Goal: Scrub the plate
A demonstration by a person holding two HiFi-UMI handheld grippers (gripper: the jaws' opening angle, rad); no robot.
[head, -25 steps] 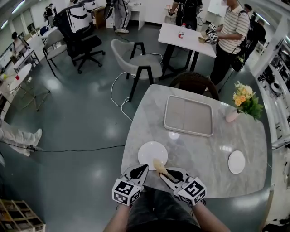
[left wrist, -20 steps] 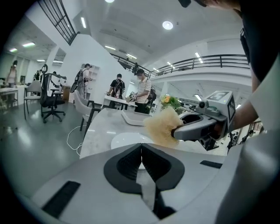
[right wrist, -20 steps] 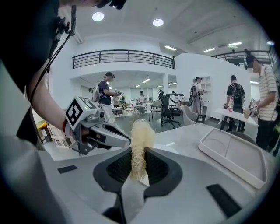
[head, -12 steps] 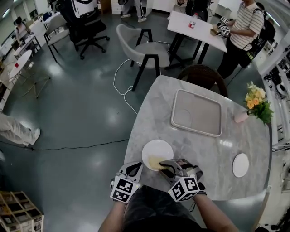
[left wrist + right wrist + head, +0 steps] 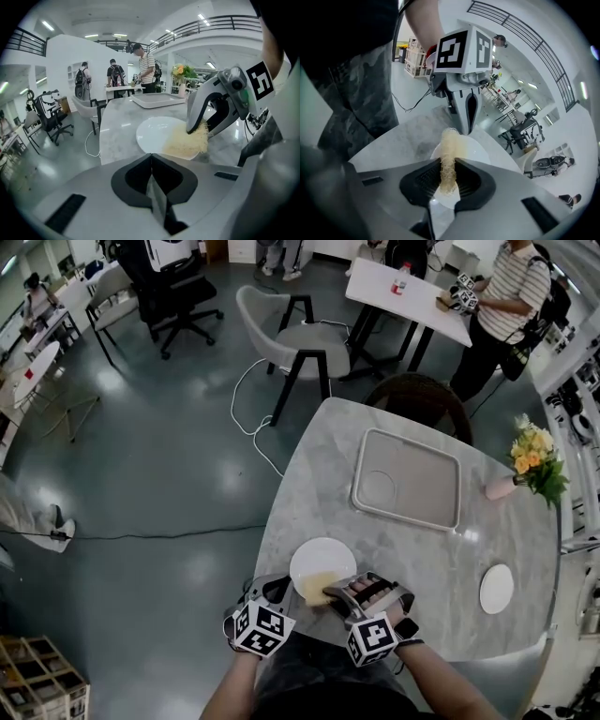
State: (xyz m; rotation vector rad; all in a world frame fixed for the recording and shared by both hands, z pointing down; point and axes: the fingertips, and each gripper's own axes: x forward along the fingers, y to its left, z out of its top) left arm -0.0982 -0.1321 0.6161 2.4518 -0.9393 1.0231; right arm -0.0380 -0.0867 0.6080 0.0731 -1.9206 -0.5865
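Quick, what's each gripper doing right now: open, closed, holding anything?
Left gripper: closed, empty.
Right gripper: closed on the yellow scrubber, which rests against the white plate.

Bright, even light falls from long ceiling strip lamps (image 5: 48,25). The glossy grey-green floor (image 5: 178,474) carries soft white glare patches, and the pale marble table (image 5: 309,484) shows small highlights toward its right edge. Shadows are faint. Both gripper views bulge strongly and have black corners. The grey body of the left gripper (image 5: 151,161), close to the lens, is soft, while the pale yellow fibrous scrub pad (image 5: 450,159) looks crisp.
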